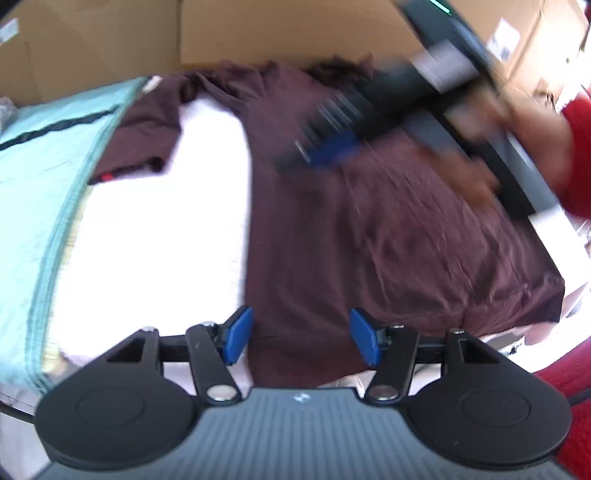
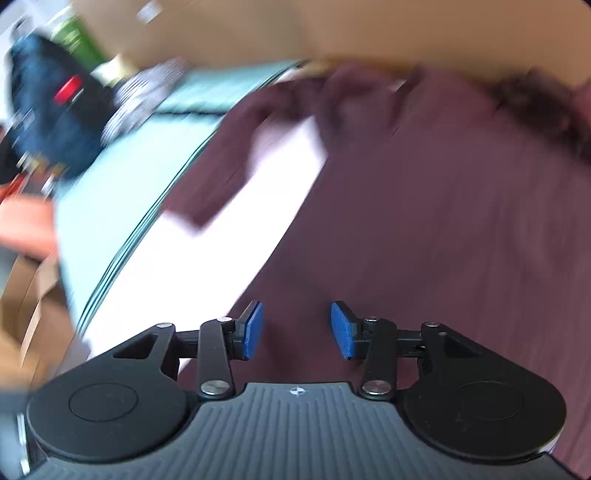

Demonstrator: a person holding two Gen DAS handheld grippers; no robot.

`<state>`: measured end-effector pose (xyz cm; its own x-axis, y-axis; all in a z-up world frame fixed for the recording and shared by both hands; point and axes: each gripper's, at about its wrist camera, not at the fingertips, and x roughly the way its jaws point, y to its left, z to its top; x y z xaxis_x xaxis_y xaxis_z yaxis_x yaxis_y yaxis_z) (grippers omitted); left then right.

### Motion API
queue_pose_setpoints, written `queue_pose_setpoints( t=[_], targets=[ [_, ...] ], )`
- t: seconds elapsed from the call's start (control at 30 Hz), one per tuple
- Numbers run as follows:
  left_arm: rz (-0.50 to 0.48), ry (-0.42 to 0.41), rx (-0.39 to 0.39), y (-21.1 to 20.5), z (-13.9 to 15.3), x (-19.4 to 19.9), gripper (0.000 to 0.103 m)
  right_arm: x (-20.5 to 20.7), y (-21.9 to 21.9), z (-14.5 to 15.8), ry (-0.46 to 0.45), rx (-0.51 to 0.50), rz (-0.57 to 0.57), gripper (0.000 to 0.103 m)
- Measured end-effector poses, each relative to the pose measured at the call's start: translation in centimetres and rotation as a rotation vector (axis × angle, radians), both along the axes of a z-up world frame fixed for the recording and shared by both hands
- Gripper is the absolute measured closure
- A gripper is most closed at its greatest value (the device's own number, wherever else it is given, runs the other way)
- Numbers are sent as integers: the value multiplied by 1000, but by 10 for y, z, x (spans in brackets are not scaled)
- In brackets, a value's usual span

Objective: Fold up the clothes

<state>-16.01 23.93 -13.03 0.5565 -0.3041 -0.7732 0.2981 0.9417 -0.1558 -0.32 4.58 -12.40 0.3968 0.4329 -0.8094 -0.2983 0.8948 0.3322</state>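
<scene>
A maroon T-shirt (image 1: 388, 229) lies spread flat on a white surface (image 1: 166, 229), one sleeve (image 1: 140, 147) reaching left. My left gripper (image 1: 301, 336) hovers open over the shirt's near hem, nothing between its blue pads. In the left wrist view the right gripper (image 1: 317, 151) appears blurred above the upper shirt, held by a hand (image 1: 517, 136) in a red sleeve. The right wrist view is motion-blurred: my right gripper (image 2: 297, 330) stands open above the maroon shirt (image 2: 443, 229), empty.
A pale teal cloth (image 1: 40, 177) borders the white surface on the left. Cardboard boxes (image 1: 258, 29) stand along the far side. Dark blue clutter with a red spot (image 2: 55, 110) sits far left in the right wrist view.
</scene>
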Motion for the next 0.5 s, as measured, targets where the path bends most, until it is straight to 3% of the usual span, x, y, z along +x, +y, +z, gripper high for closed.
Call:
queue_pose_setpoints(
  t=[0.1, 0.13, 0.2, 0.27, 0.3, 0.4, 0.5],
  targets=[
    [3, -24, -47, 14, 10, 5, 41, -57, -12, 6, 27, 29, 18, 59],
    [-16, -39, -56, 12, 12, 11, 42, -76, -18, 9, 39, 44, 11, 68],
    [-62, -69, -68, 5, 14, 24, 42, -103, -35, 16, 10, 48, -62, 69],
    [-141, -88, -52, -15, 9, 38, 44, -111, -56, 19, -67, -53, -236, 76],
    [-172, -78, -53, -25, 4, 44, 44, -115, -68, 20, -81, -120, -306, 84],
    [-239, -25, -50, -50, -17, 58, 49, -137, -90, 12, -66, -230, -406, 85],
    [-257, -65, 34, -48, -30, 42, 54, -171, -104, 2, -49, -293, -464, 85]
  ],
)
